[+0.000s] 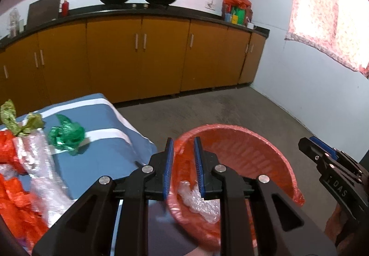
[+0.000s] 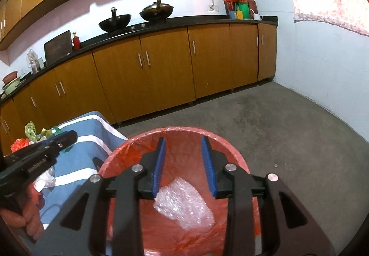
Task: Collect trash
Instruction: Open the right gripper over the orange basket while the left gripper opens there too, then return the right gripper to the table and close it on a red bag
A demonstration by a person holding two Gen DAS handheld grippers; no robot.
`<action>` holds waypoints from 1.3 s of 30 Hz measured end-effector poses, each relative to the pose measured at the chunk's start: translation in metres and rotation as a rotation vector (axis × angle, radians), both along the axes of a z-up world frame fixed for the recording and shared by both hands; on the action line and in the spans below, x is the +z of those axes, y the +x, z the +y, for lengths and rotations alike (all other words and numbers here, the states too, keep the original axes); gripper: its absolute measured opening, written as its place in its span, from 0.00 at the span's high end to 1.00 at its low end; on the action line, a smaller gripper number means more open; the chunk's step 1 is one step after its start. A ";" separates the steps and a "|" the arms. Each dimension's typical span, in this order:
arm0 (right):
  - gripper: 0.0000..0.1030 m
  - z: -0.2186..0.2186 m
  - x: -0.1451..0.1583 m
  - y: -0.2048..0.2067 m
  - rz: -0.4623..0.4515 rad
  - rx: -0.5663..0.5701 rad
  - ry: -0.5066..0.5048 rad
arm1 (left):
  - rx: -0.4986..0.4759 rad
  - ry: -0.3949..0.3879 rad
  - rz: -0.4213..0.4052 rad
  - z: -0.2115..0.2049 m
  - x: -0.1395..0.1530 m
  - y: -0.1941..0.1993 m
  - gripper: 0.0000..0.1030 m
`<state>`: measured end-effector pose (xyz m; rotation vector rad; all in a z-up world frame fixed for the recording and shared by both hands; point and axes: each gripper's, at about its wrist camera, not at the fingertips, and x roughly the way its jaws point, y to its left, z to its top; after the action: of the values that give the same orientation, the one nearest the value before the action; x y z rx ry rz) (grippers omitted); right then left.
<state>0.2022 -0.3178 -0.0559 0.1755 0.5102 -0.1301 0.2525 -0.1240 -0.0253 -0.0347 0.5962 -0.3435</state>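
Kitchen, blue striped table (image 1: 96,117) at left | bin (image 2: 230,152) lower centre holds bubble wrap (image 2: 182,205) | right gripper (image 2: 184,163) above it, apart, empty | left gripper (image 1: 182,168) apart, empty, nearer green wrapper (image 1: 66,136) lying to its left

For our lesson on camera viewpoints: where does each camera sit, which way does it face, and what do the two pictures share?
Left wrist: rides the left tongs, open over the bin rim; table at left; right tongs at right.
Right wrist: rides the right tongs, open above the bin and bubble wrap; left tongs and hand at left.
Shared: bin, bubble wrap, table, cabinets.
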 end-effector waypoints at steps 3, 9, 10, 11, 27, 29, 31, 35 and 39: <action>0.68 0.007 0.002 -0.004 -0.007 0.021 -0.004 | 0.029 -0.007 -0.022 0.019 0.009 -0.009 0.80; 0.68 0.046 0.015 -0.003 -0.025 0.107 0.001 | 0.114 0.009 -0.099 0.069 0.032 -0.038 0.71; 0.67 0.056 0.017 -0.003 -0.029 0.131 0.002 | 0.138 0.014 -0.113 0.082 0.036 -0.045 0.69; 0.65 0.067 0.019 -0.003 -0.032 0.155 0.003 | 0.157 0.015 -0.123 0.092 0.037 -0.051 0.66; 0.60 0.257 0.013 -0.009 0.015 0.590 0.061 | 0.621 0.101 -0.122 0.274 0.007 -0.113 0.51; 0.58 0.277 0.011 -0.011 0.022 0.628 0.057 | 0.652 0.111 -0.111 0.285 0.002 -0.116 0.48; 0.58 0.293 0.007 -0.011 0.039 0.657 0.052 | 0.681 0.117 -0.097 0.299 -0.005 -0.119 0.47; 0.57 0.312 0.000 -0.007 0.075 0.679 0.050 | 0.720 0.106 -0.076 0.324 -0.013 -0.123 0.43; 0.56 0.320 -0.008 -0.003 0.098 0.686 0.042 | 0.745 0.096 -0.058 0.341 -0.021 -0.122 0.41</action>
<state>0.1993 0.0022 -0.0637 0.0280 0.6457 0.5438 0.1303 0.2173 -0.0462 -0.1492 0.5023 0.4053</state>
